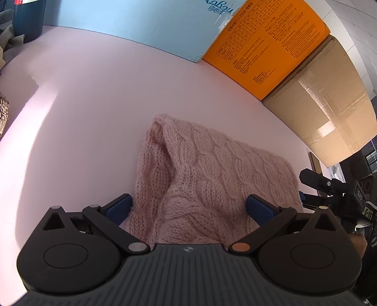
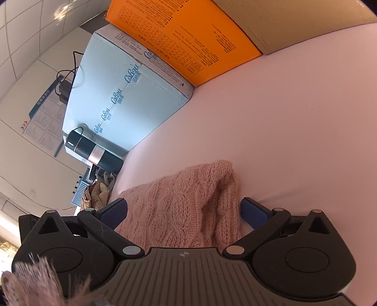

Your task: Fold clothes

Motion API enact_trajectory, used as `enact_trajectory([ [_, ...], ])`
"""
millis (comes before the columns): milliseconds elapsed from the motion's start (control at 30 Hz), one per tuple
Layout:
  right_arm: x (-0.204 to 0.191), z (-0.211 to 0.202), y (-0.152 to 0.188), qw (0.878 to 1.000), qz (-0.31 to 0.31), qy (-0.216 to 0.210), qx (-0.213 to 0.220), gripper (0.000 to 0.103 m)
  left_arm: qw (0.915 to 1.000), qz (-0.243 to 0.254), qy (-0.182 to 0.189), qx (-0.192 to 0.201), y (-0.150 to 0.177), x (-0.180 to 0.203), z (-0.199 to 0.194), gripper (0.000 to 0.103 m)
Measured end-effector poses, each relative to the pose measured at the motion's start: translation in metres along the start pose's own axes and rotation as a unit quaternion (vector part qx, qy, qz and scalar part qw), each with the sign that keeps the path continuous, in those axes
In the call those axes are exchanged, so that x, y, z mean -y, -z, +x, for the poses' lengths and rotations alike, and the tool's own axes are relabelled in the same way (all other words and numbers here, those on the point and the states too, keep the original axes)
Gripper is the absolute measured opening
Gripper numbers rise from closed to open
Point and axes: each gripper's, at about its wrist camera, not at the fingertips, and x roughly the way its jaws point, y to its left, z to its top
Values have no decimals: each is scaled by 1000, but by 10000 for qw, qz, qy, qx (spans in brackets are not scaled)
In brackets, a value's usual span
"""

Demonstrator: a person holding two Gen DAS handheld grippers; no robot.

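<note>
A pink cable-knit sweater (image 1: 212,169) lies folded into a compact bundle on the pale pink table (image 1: 89,98). My left gripper (image 1: 189,208) is open, its blue pads on either side of the sweater's near edge. The sweater also shows in the right wrist view (image 2: 183,202), where my right gripper (image 2: 185,211) is open with its pads straddling the other end of the bundle. The right gripper's black body shows at the right edge of the left wrist view (image 1: 329,188).
Along the table's far side stand a light blue box (image 1: 141,21), an orange box (image 1: 266,47) and a brown carton (image 1: 325,106). A dark flask (image 2: 94,153) stands beside the blue box, with grey cloth (image 1: 9,42) near it.
</note>
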Motion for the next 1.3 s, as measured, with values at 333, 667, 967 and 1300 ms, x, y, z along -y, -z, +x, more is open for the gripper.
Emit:
enact_trajectory([
  [333, -3, -2, 4, 9977, 9, -367, -571, 103, 9973, 617, -387, -111, 12, 14, 13, 103],
  [667, -20, -3, 21, 9993, 162, 266, -197, 70, 9910, 1009, -884, -40, 23, 34, 11, 71],
  [967, -27, -8, 35, 9973, 725, -127, -25, 22, 9831, 1359, -1030, 661, 38, 44, -31, 29],
  [1300, -147, 50, -3, 9887, -288, -1288, -716, 23, 9619, 358, -1790, 2035, 28, -26, -132, 30],
])
